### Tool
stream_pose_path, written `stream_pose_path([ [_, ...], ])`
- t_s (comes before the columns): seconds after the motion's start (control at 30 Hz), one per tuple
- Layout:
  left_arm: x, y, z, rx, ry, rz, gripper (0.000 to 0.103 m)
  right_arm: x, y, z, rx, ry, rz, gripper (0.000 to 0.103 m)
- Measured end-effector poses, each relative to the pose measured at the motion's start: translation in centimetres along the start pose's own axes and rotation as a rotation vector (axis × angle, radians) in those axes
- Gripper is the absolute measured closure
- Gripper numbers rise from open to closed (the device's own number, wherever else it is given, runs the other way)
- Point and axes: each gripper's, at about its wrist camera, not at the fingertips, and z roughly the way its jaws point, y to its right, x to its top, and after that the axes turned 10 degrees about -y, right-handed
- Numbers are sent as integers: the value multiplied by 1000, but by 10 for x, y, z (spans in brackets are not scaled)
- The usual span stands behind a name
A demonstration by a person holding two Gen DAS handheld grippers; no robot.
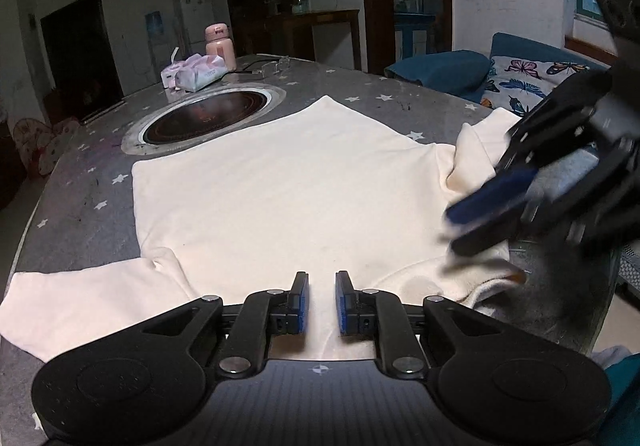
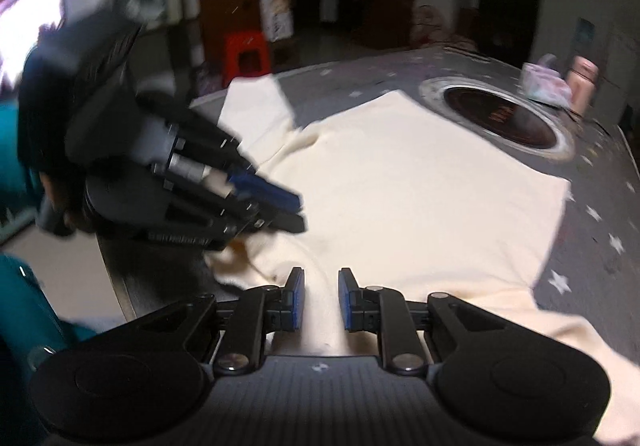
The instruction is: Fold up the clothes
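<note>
I see a dim room with fisheye bending at the edges, a bright shirt (image 1: 288,181), and motion blur smearing my right view and right gripper (image 1: 476,221)

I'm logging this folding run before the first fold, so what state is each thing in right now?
Cream long-sleeved shirt: spread flat on the grey star-patterned table, sleeves out, bunched at one shoulder.
Left gripper: open, empty, above the shirt.
Right gripper: open, empty, above the shirt.
Pink lidded bottle: upright, closed.
Round inset cooktop: uncovered.
Wire-framed glasses: lying on the table.
</note>
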Motion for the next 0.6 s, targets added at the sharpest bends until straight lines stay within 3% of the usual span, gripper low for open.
stream_pose_path([
  [0.17,10,1,-7,-18,27,-13,77,-16,51,-38,-128,52,214,86],
  [0.37,21,23,-2,-87,47,15,74,-48,141,-59,-400,15,494,86],
  [0.6,21,45,7,-133,15,48,74,-72,193,-50,-486,-36,604,85],
])
